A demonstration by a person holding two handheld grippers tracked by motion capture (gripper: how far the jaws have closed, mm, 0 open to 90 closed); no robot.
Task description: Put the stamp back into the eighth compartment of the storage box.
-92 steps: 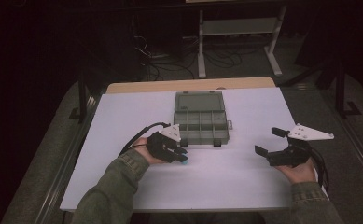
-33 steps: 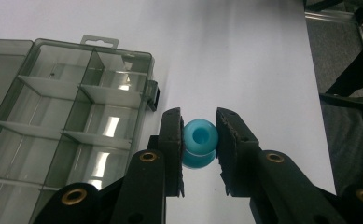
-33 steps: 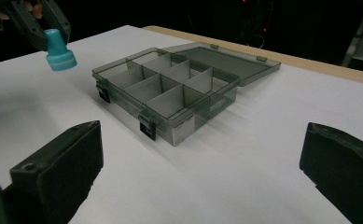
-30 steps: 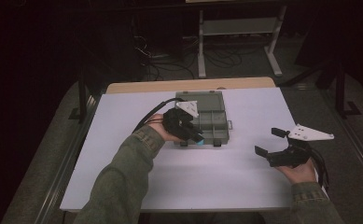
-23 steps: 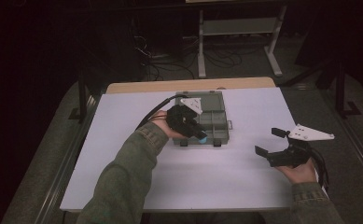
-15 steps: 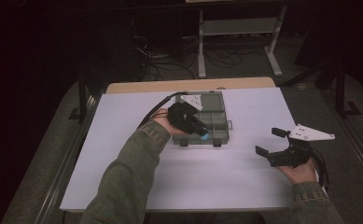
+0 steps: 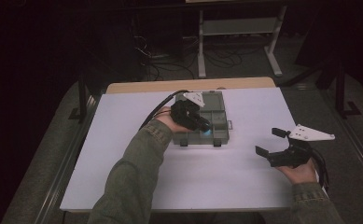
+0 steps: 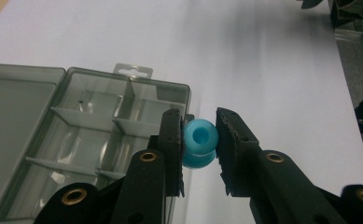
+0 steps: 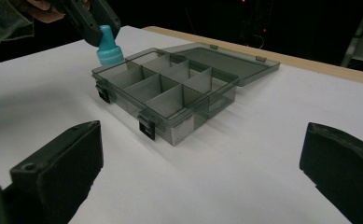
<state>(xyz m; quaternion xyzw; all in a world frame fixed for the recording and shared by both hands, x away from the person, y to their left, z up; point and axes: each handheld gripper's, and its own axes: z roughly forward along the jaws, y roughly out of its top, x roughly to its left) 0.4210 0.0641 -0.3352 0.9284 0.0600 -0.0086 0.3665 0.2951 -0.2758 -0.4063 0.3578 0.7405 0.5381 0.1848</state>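
My left gripper (image 7: 206,128) is clamped on a small blue piece (image 8: 198,142), a rounded thing with a hole in its top and a wider skirt below (it reads as a cap or a little bottle top, I cannot say which). In the left gripper view both black pads press on its sides, one from each side, and it sits upright between them. In the right gripper view the same blue piece (image 9: 107,46) hangs at the near corner of the open grey compartment box (image 9: 170,88), just above the rim there; whether it touches the rim I cannot tell. The box stands on the white table (image 7: 137,177) with its clear lid (image 9: 226,58) folded back flat behind it, and its dividers split it into several small cells, all of them bare as far as I can see. From the high view my left hand (image 7: 167,122) reaches over the box from its left side, sleeve lying across the table. My right gripper (image 7: 268,142) rests well apart on the right side of the table, its jaws spread wide with nothing between them, pointing towards the box; my right hand (image 7: 303,170) holds it from behind.
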